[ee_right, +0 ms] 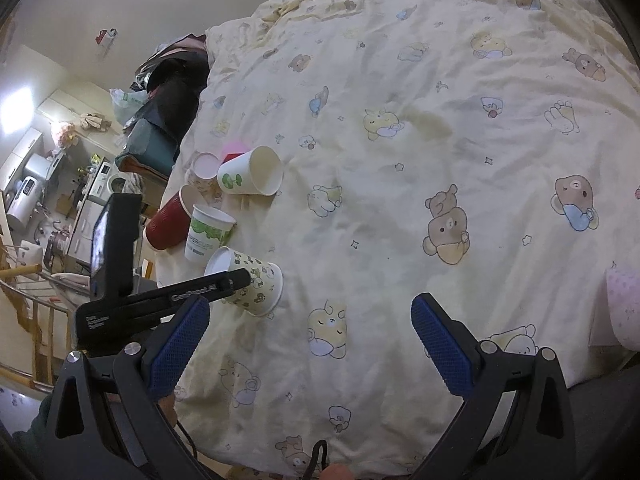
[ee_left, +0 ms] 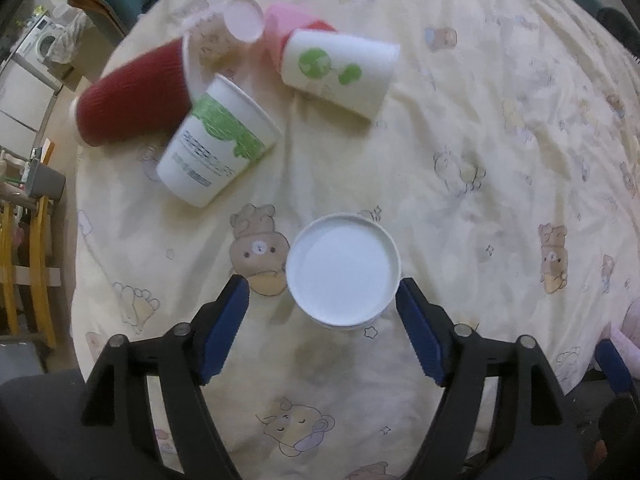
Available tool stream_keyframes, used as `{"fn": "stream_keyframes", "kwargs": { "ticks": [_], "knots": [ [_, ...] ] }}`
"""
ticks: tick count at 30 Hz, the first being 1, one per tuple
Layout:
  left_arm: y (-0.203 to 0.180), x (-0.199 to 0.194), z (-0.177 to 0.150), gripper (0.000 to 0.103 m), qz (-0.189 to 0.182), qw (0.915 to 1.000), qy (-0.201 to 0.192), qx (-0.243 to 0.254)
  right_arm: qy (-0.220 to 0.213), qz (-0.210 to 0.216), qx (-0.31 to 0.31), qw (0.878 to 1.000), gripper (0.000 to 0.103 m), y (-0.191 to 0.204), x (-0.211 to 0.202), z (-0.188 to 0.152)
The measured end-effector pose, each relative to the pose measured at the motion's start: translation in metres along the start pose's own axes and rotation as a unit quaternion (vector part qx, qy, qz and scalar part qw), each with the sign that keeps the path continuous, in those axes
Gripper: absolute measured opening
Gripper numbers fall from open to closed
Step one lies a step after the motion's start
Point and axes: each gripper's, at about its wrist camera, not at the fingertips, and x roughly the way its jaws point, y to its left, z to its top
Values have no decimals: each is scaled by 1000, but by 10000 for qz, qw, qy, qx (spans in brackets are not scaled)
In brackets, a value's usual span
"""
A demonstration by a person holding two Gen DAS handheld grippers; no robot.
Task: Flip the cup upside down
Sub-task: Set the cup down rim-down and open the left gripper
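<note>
A bear-patterned paper cup (ee_right: 252, 280) stands upside down on the yellow bedspread (ee_right: 400, 160), its white base up; in the left wrist view its base (ee_left: 343, 270) lies just ahead of and between the blue pads. My left gripper (ee_left: 323, 293) is open above it, not touching; it also shows in the right wrist view (ee_right: 224, 282). My right gripper (ee_right: 310, 312) is open and empty over the bedspread, right of the cup.
Several other cups lie or stand behind: a red one (ee_left: 132, 92), a white one with a green band (ee_left: 218, 140), a white one with green dots on its side (ee_left: 340, 72), a pink one (ee_left: 244, 18). A pink cup (ee_right: 622, 304) stands at the bed's right edge.
</note>
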Motion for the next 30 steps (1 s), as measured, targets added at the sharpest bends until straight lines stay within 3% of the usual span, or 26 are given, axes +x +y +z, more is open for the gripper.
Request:
{"fn": "stream_keyframes", "kwargs": {
  "ticks": [3,13,15,20,30],
  "knots": [
    [7,-14,0,73,-160,9996,-201,-148,-7,-64,-62,10000,103,2,1,1],
    [20,-86,-15,73,-669,9932,-955,35,-219,-370,-419,9982,103,13,-3,-3],
    [30,-96,-21,80,-717,9912,-1111,-39,-282,-365,-483,9978,103,16,-5,-5],
    [68,-113,-48,95,-559,9835,-1708,-232,-496,-412,-812,9946,103,30,-13,-13],
    [117,-128,-112,100,-351,9619,-2659,-530,-1135,-301,-1969,9734,103,92,-35,-46]
  ]
}}
